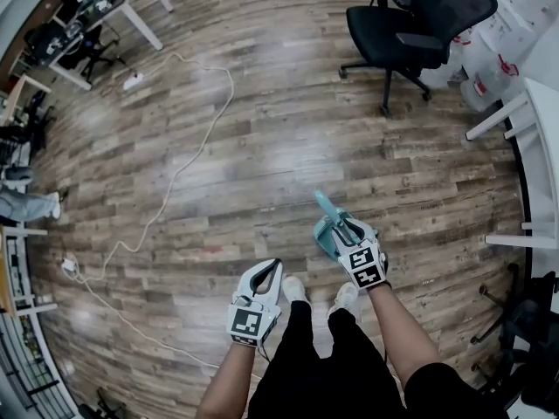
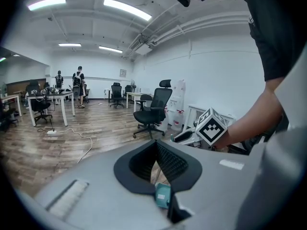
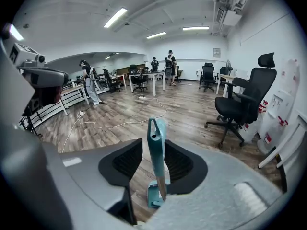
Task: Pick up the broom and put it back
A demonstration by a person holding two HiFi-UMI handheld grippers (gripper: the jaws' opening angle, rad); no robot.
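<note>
A teal broom (image 1: pixel 327 209) stands nearly upright on the wood floor just ahead of my feet. In the right gripper view its handle (image 3: pixel 156 145) rises between the two jaws and its head (image 3: pixel 154 196) rests on the floor below. My right gripper (image 1: pixel 337 227) is open around the handle, with a gap showing on the left side (image 3: pixel 153 146). My left gripper (image 1: pixel 276 266) hangs to the left of the broom, shut with nothing in it (image 2: pixel 156 145). The right gripper's marker cube (image 2: pixel 211 126) shows in the left gripper view.
A black office chair (image 1: pixel 410 24) stands at the far right. A white cable (image 1: pixel 179 168) runs across the floor from a power strip (image 1: pixel 133 81). White table legs (image 1: pixel 511 120) line the right edge. Desks and several people (image 3: pixel 169 63) are far off.
</note>
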